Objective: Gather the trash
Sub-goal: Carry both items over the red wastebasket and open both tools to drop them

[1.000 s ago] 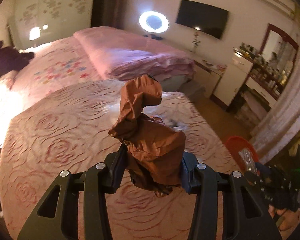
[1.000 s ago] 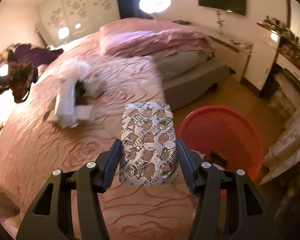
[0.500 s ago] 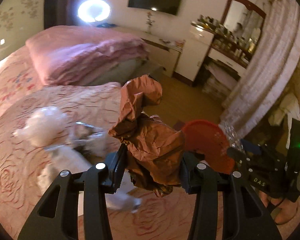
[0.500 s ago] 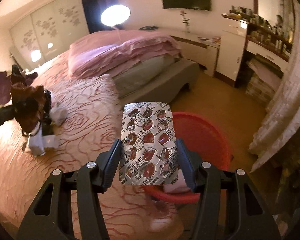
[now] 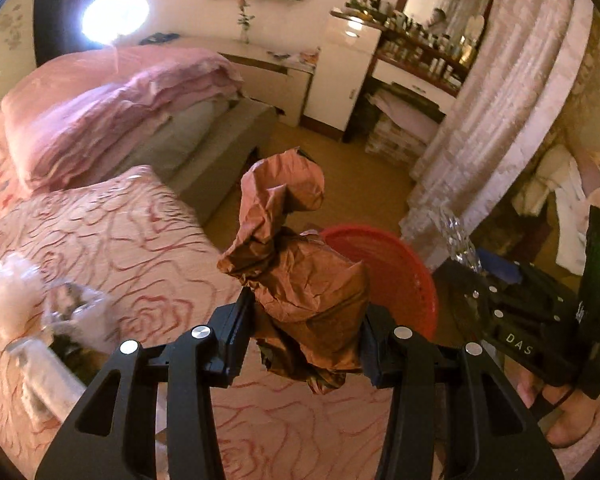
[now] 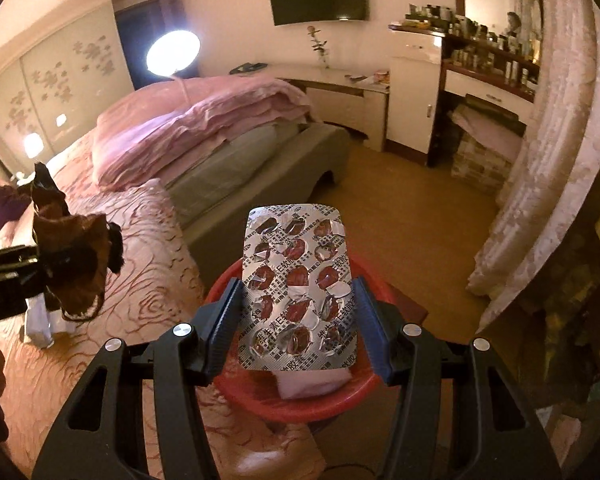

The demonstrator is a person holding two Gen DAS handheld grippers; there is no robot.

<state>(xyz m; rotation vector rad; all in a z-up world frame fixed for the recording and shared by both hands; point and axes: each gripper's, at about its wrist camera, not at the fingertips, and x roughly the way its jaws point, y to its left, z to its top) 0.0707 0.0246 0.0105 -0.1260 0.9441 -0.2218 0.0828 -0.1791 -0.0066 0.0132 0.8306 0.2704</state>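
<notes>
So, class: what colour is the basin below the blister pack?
Red basin, clearest in the right wrist view, under the blister pack.

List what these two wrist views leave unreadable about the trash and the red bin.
- Red bin, right wrist view: most of its inside is covered by the blister pack held in front of it.
- Red bin, left wrist view: its near side is hidden behind the crumpled brown paper.
- White trash on the bed, left wrist view: blurred, so the items cannot be told apart.
- Blister pack print: too small to read.

Basin (image 6: pixel 300 408) on floor, right of bed (image 6: pixel 140 280).
</notes>
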